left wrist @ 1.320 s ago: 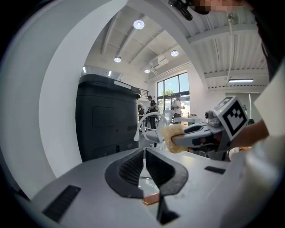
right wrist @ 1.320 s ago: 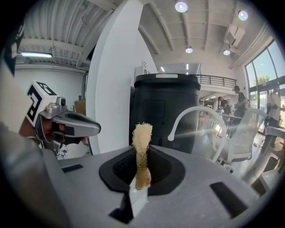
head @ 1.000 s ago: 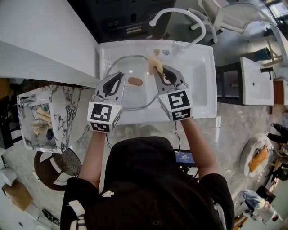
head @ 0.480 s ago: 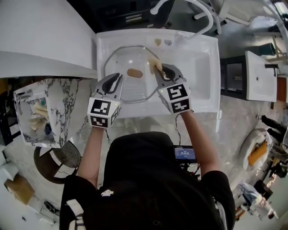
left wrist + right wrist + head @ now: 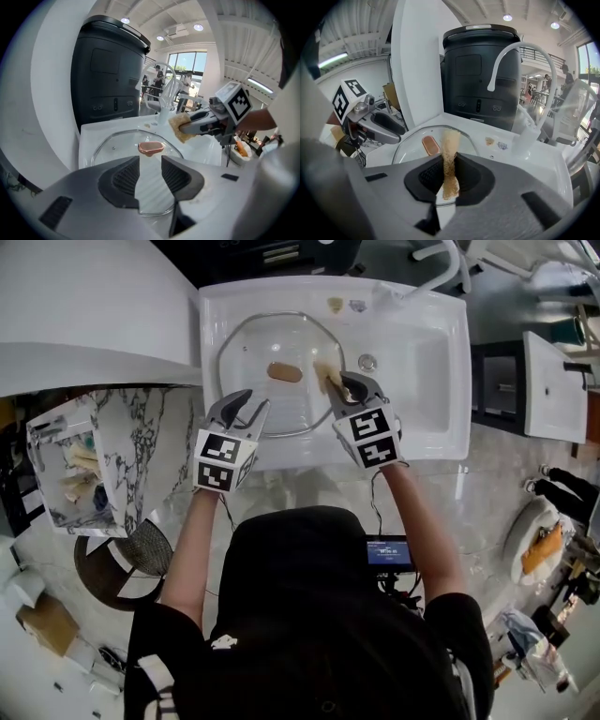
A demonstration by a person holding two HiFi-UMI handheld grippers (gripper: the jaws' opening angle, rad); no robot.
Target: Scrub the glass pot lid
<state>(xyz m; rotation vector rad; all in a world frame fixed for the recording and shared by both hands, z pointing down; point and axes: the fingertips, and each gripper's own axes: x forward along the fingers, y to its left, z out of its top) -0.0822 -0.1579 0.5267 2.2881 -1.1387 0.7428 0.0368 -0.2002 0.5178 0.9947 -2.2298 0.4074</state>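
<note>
The glass pot lid (image 5: pixel 253 343) lies flat in the white sink (image 5: pixel 422 362), its copper knob (image 5: pixel 284 372) facing up. My left gripper (image 5: pixel 246 401) is at the lid's near left rim. Its jaws are opening, and the gap shows only glass (image 5: pixel 117 143) and the knob (image 5: pixel 151 148); nothing is pressed between the pads. My right gripper (image 5: pixel 339 385) is shut on a tan sponge (image 5: pixel 326 374), which rests on the lid's right side. In the right gripper view the sponge (image 5: pixel 450 140) sticks up from the closed jaws over the lid (image 5: pixel 412 150).
A white faucet (image 5: pixel 520 51) arches over the sink's far right, with the drain (image 5: pixel 367 362) beside the lid. A black appliance (image 5: pixel 112 70) stands behind the sink. A marble counter (image 5: pixel 141 456) and a clear bin (image 5: pixel 70 474) of items sit to the left.
The left gripper's jaws, shut before, now stand apart. The right gripper still holds the sponge at the lid's right side. The head camera has tilted, so the sink sits higher in view.
</note>
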